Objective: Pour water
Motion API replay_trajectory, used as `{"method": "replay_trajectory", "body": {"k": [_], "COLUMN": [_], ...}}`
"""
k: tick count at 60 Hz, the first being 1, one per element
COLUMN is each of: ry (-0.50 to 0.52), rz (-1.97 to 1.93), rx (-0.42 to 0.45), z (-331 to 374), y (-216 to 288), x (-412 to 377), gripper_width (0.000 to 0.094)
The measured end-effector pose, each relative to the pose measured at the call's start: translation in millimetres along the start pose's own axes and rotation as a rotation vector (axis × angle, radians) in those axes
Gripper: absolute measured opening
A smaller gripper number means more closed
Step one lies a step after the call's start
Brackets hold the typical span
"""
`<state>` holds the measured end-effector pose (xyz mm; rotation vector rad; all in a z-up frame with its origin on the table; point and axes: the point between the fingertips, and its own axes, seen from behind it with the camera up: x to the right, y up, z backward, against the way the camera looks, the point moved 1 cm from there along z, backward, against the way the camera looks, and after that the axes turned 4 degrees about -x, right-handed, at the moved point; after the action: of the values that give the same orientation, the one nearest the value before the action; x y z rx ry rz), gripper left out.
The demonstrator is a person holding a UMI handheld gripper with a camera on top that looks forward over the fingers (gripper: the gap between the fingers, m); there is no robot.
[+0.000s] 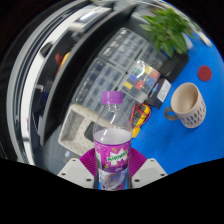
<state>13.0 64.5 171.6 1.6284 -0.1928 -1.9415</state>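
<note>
Bottle: a clear water bottle (115,135) with a purple cap and purple label stands upright on the blue table (170,135), near its left edge.
Gripper: the gripper (113,172) has both fingers pressed on the bottle's labelled lower body.
Cup: a cream mug (187,104) sits to the right, well apart, opening unobstructed.
Progress: bottle grasped; judging by the upright bottle, lifting, carrying and tipping into the mug remain.

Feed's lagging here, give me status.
Tongs shut on bottle, upright, purple cap on. Cup beyond, on blue mat, apart from bottle. Path to cup clear.
</note>
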Motion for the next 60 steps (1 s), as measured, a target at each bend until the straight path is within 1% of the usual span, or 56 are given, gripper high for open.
{"method": "replay_trajectory", "body": {"k": [3,11,19,26,34,41,50,54,60], "ry": [0.021,0.030,0.055,0.061,0.064,0.055,0.069,0.060,0.031], "rz": [-0.102,-0.312,-0.542,-0.715,-0.880,-0.892,-0.854,-0.763,-0.479], "rx": [-0.010,-0.042,-0.045,-0.042,-0.066,-0.088,-0.096,-0.106,-0.107], "z": [2.1,7.7,9.4,9.1,3.1,2.2,3.6,6.0,13.1], "y": [14.5,39.3,58.5,67.1,68.8,68.8,75.7,79.6,101.0], "x": [4.6,21.8,37.9,53.6,64.7,66.8,60.2,54.8,45.9], "gripper_width": [0.0377,0.0377,0.0376,0.0375,0.0374,0.0376,0.0375,0.0376,0.0376]}}
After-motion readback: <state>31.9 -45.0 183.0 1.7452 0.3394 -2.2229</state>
